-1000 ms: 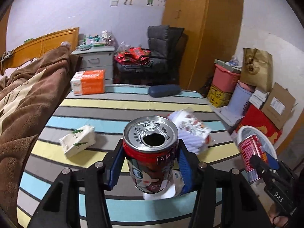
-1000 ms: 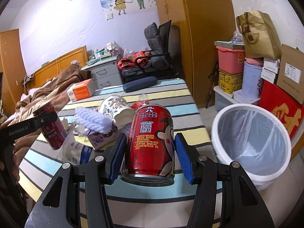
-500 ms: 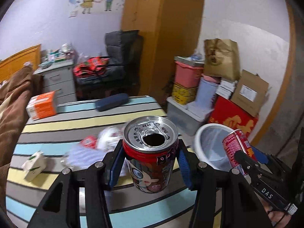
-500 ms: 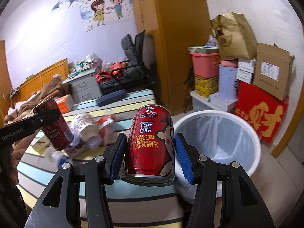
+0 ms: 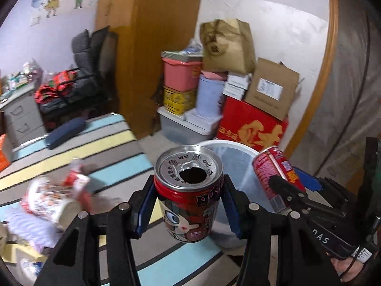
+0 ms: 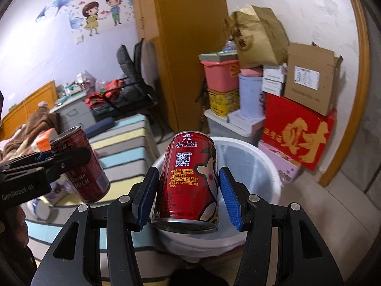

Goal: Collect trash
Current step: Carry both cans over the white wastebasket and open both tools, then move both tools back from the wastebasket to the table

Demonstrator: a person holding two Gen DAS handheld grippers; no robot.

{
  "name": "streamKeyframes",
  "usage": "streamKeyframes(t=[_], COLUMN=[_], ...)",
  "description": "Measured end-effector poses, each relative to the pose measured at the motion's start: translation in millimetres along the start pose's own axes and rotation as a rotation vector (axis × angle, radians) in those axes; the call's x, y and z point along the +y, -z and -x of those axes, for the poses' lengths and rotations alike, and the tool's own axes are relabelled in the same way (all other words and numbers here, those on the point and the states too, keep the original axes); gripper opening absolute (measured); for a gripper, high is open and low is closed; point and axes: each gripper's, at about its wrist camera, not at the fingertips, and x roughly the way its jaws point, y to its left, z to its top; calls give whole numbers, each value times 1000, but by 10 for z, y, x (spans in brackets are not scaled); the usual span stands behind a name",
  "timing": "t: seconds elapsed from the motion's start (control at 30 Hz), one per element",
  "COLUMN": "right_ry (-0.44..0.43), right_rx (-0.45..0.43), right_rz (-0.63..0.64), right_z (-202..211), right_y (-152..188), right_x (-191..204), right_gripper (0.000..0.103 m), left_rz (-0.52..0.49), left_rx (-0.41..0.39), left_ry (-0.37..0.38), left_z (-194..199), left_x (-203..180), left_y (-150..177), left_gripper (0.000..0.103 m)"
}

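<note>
The left gripper (image 5: 189, 206) pinches an opened red can (image 5: 189, 194), upright, near the white trash bin (image 6: 269, 166). The right gripper (image 6: 188, 197) clamps a second red can (image 6: 190, 181) – directly above that bin. Beyond the bin stands a red box (image 6: 297, 135).

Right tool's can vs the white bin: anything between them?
Nothing. In the right wrist view the can held by the right tool hangs in front of the white bin, whose open mouth shows only its clear liner.
</note>
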Motion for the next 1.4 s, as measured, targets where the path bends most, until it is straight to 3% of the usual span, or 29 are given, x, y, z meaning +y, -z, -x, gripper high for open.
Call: streamKeyframes(t=[0.3, 0.53, 0.63, 0.8, 1.0, 1.4], right_ry=[26, 34, 31, 38, 57, 14], right_rx=[88, 165, 194, 175, 133, 67], right_rz=[-28, -18, -15, -29, -20, 13], right_z=[-273, -450, -510, -483, -378, -178], right_y=[36, 68, 82, 84, 38, 3], right_x=[-332, -439, -495, -524, -448, -123], right_gripper=[54, 54, 54, 68, 68, 68], left_rz=[-64, -68, -80, -69, -52, 13], left_rx=[91, 146, 137, 130, 98, 55], left_ry=[71, 109, 83, 76, 45, -18], left_z=[-533, -835, -865, -837, -649, -170], left_x=[-345, -401, -388, -336, -222, 115], left_y=[12, 23, 18, 20, 48, 193], left_gripper=[55, 55, 59, 67, 69, 69])
